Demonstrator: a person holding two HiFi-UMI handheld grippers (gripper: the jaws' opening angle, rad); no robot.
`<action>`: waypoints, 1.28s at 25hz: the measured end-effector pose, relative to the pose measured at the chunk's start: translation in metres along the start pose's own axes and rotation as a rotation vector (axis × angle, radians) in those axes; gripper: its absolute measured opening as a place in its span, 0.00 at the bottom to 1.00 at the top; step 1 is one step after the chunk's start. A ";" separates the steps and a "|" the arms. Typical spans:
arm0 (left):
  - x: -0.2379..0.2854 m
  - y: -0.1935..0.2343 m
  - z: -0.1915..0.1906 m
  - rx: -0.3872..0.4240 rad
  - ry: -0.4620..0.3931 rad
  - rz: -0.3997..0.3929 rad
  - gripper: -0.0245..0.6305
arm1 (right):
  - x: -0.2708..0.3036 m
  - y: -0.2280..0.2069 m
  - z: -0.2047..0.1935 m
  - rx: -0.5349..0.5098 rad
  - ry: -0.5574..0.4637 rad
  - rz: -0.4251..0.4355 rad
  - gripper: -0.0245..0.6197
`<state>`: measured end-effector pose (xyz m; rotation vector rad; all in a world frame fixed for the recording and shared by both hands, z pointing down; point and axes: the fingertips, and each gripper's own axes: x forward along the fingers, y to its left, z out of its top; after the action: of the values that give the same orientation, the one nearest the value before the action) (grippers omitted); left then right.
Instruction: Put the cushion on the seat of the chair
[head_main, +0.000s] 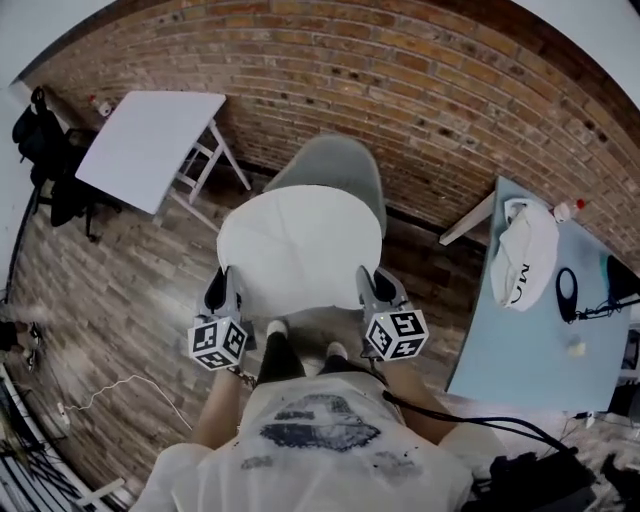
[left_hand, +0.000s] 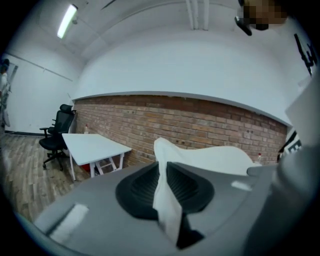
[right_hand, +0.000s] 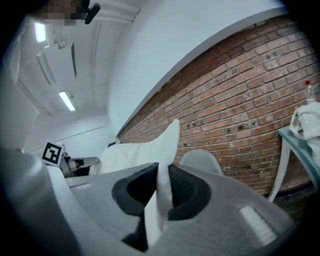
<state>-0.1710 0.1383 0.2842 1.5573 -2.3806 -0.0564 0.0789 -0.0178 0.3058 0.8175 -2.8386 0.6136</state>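
Far left, a white table (head_main: 150, 145) stands by the brick wall (head_main: 420, 90). Next, the left gripper (head_main: 216, 292) is clamped on the left edge of the cushion (head_main: 300, 250), w/ the thin white cloth pinched btwn its pads. The cushion is round & white. It is held up over the grey chair (head_main: 335, 165) and hides the seat, so it's hard to say if it touches. The right gripper (head_main: 378, 290) pinches the right edge the same way. Far right is a light blue table (head_main: 520, 350) w/ a white cloth thing (head_main: 527, 255) on it.
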 end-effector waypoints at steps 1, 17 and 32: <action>0.012 0.000 0.000 0.001 0.007 -0.022 0.10 | 0.003 -0.004 0.000 0.005 -0.004 -0.023 0.11; 0.168 0.044 -0.009 0.047 0.175 -0.411 0.10 | 0.062 0.001 -0.029 0.137 -0.056 -0.447 0.11; 0.247 0.063 -0.095 0.064 0.294 -0.484 0.10 | 0.111 -0.045 -0.109 0.170 0.008 -0.569 0.11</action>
<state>-0.2932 -0.0464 0.4425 1.9829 -1.7625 0.1381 0.0096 -0.0606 0.4452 1.5579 -2.3822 0.7595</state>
